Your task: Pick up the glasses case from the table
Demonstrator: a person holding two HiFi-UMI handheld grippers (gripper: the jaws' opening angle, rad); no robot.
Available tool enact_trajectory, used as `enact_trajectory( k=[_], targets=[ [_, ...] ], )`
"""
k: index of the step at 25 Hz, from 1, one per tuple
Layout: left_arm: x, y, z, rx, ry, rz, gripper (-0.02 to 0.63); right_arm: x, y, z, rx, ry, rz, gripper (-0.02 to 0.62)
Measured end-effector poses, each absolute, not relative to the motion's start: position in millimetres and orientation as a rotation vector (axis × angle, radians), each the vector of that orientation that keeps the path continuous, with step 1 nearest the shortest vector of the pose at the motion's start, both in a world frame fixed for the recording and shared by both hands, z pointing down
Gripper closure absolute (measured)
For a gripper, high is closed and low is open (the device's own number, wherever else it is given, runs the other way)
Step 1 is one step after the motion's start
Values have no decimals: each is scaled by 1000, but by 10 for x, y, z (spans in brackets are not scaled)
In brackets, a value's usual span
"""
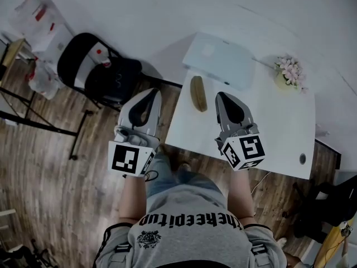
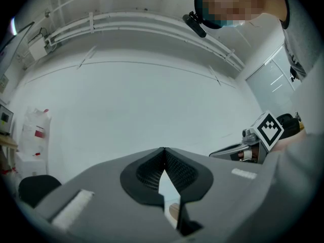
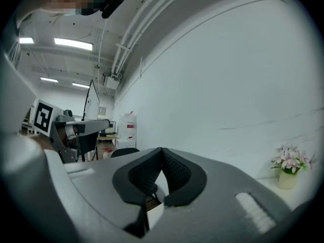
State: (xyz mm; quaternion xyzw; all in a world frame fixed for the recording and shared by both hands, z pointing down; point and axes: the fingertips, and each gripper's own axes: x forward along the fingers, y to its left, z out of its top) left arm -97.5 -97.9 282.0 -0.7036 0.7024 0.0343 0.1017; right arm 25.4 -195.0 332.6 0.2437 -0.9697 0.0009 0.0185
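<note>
**Approach stage: both tongs closed, case not yet gripped**

1. State of the tongs. The left tongs (image 1: 157, 92) are together: in the left gripper view we see the ribbed pads meeting at the tips, with nothing clamped. The right tongs (image 1: 218, 95) are likewise together and empty. Both point roughly level, away from the person.

2. Location of the task item. The glasses case (image 1: 198, 92), a brown oblong, lies on the white worktop (image 1: 268, 127) in the gap between the two pairs of tongs. It is nearer the right tongs, just to the left of their tips, and touches neither pair. The left tongs sit at the worktop's left edge, with the case ahead of them and to their right.

3. Step in hand. We judge this to be the approach; no grasp has begun.

4. Next move. The working tongs must first open wider than the case's narrow side. They then tip down, straddle the case across its width near the middle, and close before lifting.

5. Containers. The case appears closed; we cannot tell what it holds. Beyond the right tongs and to their right, a small pot (image 1: 283, 80) holds pink flowers (image 1: 290, 68). A flat pale slab (image 1: 220, 57) lies just beyond the case.
</note>
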Motion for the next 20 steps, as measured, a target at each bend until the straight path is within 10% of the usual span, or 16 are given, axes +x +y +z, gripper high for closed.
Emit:
enact_trajectory(
  k=[20],
  targets=[
    [-1713, -1710, 2921, -2271, 1928, 112, 588, -376, -2593, 4129, 935, -2694, 218, 541]
  ],
)
